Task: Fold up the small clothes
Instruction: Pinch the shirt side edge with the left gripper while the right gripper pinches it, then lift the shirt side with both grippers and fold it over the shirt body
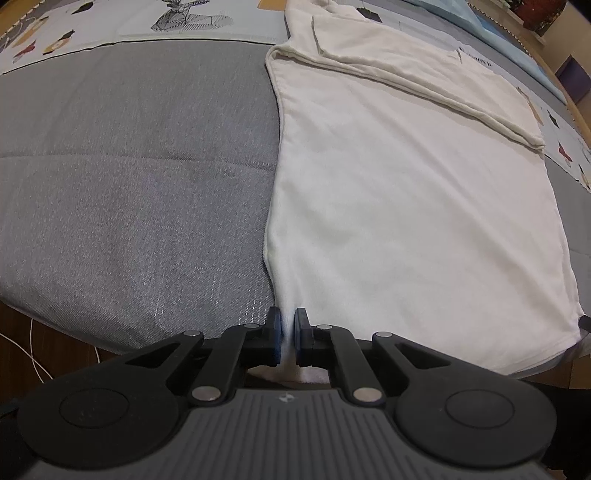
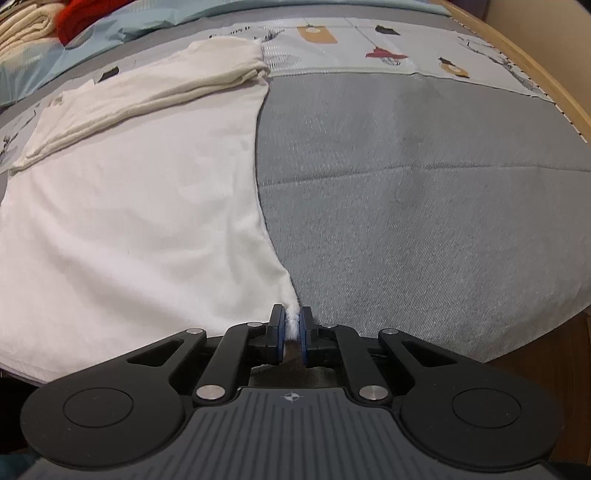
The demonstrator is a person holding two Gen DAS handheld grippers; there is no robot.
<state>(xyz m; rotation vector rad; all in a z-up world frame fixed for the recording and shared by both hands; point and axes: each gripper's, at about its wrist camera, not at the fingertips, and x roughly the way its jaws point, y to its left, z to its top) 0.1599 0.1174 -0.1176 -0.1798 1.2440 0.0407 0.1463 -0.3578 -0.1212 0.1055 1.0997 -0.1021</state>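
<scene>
A white garment (image 1: 406, 192) lies flat on the grey bed cover (image 1: 129, 166), with its sleeves folded across the far part. My left gripper (image 1: 287, 325) is shut on the garment's near left corner at the bed's front edge. In the right wrist view the same garment (image 2: 140, 206) fills the left half. My right gripper (image 2: 293, 325) is shut on its near right corner, with a tuft of white cloth between the blue pads.
A patterned sheet (image 2: 369, 48) runs along the far side of the bed. A light blue cloth (image 2: 92, 37), a red item (image 2: 85, 14) and folded cream clothes (image 2: 26, 26) lie beyond it. A wooden bed rail (image 2: 535, 70) curves at right. White cables (image 1: 37, 354) lie on the floor.
</scene>
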